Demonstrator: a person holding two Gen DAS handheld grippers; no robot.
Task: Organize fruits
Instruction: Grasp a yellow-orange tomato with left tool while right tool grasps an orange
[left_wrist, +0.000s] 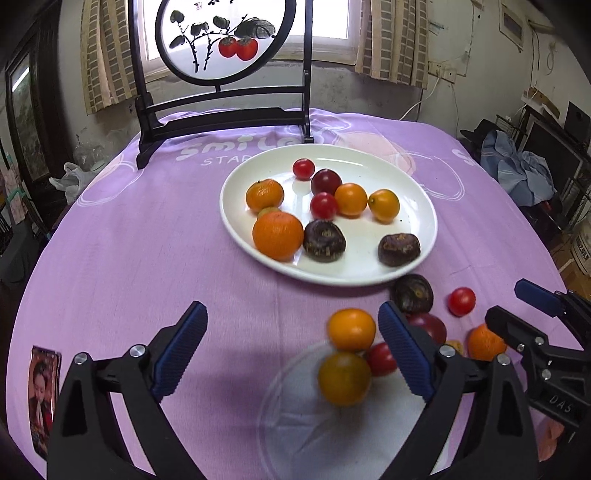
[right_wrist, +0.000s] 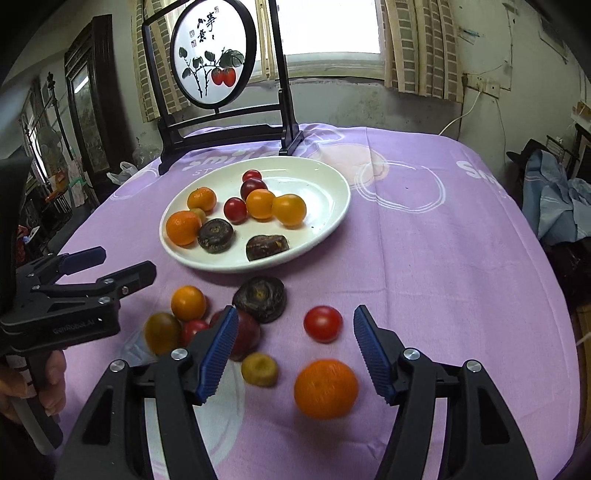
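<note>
Both tongs wide, mandarin (right_wrist: 325, 388) between right tongs (right_wrist: 291, 354); left tongs (left_wrist: 291, 354) beside yellow tomato (left_wrist: 344, 378)

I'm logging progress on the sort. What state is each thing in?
left gripper: jaws open, empty
right gripper: jaws open, empty
white plate: upright, holds ten fruits
loose mandarin: on the cloth, off the plate
loose red tomato: on the cloth

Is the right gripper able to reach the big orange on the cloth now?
Probably yes. The right gripper is open, and the orange lies on the purple cloth just ahead between its fingers. Nothing covers it; the small yellow fruit sits apart to the left.
</note>
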